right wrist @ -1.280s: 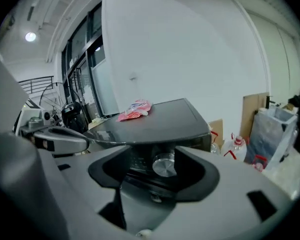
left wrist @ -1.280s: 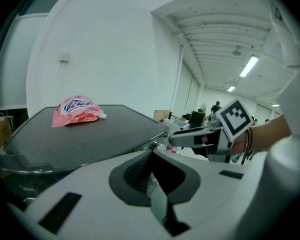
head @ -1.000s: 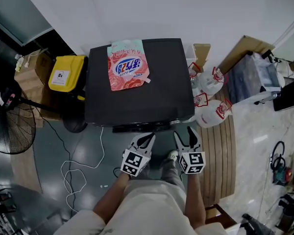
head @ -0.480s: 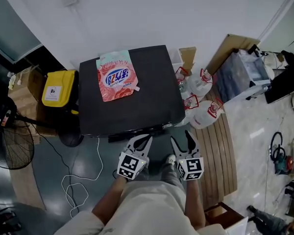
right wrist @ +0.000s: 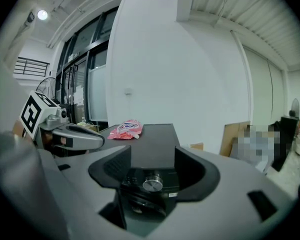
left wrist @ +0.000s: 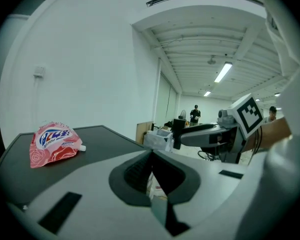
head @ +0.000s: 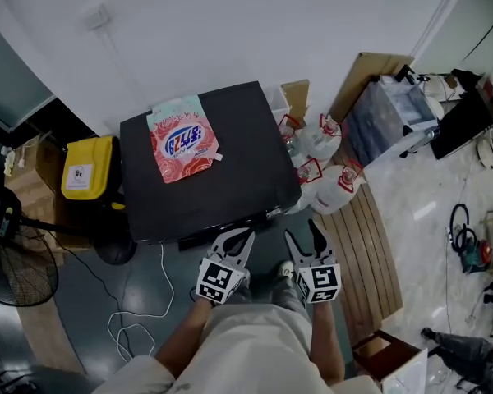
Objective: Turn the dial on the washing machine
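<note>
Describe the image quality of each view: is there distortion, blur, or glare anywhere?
Head view: wide-angle, straight lines bow, the light is even, and the washing machine is sharp. Left gripper view: strong fisheye with a dark round border, the ceiling lamps are blown out, and the near jaws look soft. Right gripper view: same fisheye, dial in focus, mosaic patch at right.

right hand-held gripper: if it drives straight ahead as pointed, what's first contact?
Most likely the silver dial on the front of the washing machine. It sits centred between the open jaws of the right hand-held gripper. No contact yet, and the gap is hard to judge.
</note>
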`<state>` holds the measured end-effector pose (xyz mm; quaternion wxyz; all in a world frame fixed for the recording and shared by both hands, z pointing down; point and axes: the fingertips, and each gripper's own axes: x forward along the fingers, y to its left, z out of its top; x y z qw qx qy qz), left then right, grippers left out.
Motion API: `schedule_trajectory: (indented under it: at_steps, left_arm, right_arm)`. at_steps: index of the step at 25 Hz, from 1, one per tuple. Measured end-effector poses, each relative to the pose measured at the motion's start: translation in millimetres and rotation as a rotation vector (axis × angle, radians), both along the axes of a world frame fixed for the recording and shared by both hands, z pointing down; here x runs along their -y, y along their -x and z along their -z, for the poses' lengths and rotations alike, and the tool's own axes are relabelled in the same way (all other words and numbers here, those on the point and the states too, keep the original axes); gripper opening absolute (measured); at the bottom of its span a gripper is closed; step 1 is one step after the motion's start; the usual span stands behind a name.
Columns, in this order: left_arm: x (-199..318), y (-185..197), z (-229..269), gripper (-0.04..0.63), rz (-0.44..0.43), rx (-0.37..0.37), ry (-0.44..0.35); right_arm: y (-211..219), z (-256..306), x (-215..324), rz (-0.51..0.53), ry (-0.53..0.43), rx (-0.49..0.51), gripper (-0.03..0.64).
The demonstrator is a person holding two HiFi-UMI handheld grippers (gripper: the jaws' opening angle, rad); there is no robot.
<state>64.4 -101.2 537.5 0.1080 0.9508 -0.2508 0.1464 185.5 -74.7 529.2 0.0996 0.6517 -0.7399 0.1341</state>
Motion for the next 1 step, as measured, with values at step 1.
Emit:
schedule_trajectory:
  at_steps: [1]
  left_arm:
    - [-0.6,-0.4,2.2,0.011,-0.007,-0.001,-0.001]
  right_arm:
    - [-0.3,1.1,-0.6,-0.004,-0.001,-0.002,0.275]
